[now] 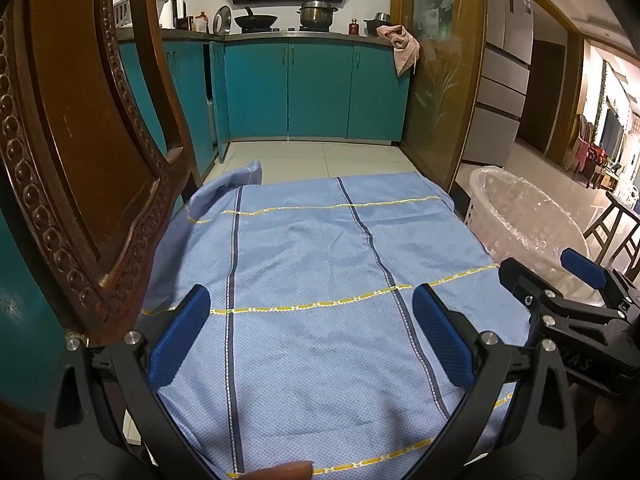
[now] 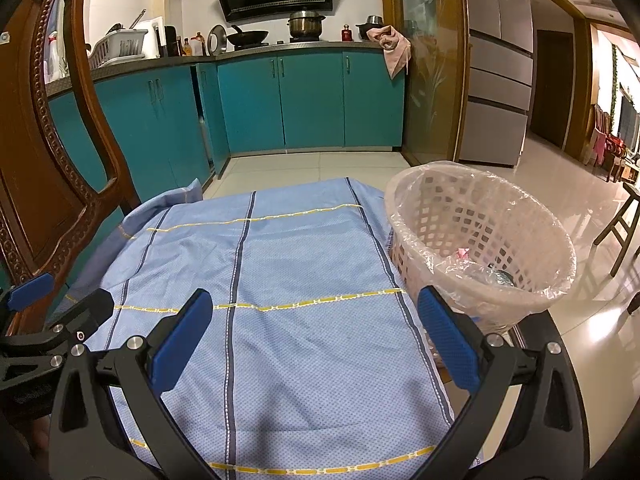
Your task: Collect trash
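Your left gripper (image 1: 312,336) and right gripper (image 2: 316,340) hang side by side over the blue cloth (image 2: 280,280), each with its fingers spread wide and nothing between them. The lined basket (image 2: 480,240) stands at the cloth's right edge, just ahead of your right gripper, beside a wooden chair (image 1: 80,140) on the left. What looks like crumpled trash (image 2: 492,270) lies in its bottom.

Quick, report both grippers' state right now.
Left gripper: open, holding nothing, over the blue cloth.
Right gripper: open, holding nothing, beside the lined basket.
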`<state>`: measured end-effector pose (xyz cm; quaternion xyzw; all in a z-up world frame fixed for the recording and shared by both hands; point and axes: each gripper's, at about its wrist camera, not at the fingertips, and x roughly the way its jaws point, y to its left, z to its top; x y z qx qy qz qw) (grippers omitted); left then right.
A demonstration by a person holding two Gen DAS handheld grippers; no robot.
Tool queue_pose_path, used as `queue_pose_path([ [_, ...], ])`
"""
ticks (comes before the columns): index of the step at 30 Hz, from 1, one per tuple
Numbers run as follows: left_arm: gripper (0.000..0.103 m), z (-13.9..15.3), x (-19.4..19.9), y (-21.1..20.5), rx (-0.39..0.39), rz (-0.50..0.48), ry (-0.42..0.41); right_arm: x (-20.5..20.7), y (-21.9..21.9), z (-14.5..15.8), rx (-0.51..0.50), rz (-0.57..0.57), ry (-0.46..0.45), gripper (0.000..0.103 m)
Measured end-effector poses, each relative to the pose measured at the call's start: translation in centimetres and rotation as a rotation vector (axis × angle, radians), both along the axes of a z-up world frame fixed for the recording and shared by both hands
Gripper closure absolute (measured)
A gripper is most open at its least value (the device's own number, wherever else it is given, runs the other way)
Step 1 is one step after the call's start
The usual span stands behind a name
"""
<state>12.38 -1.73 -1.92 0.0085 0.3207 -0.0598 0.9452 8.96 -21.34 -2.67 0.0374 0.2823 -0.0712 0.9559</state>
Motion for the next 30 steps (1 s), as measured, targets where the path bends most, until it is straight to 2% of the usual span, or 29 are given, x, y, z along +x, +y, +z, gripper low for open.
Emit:
queue_pose_path([
  [30,0.002,-0.33,0.05,0.41,-0.002,0.009,0.007,0.16,0.53,-0.37,-0.014,0.020,0.021,0.003],
])
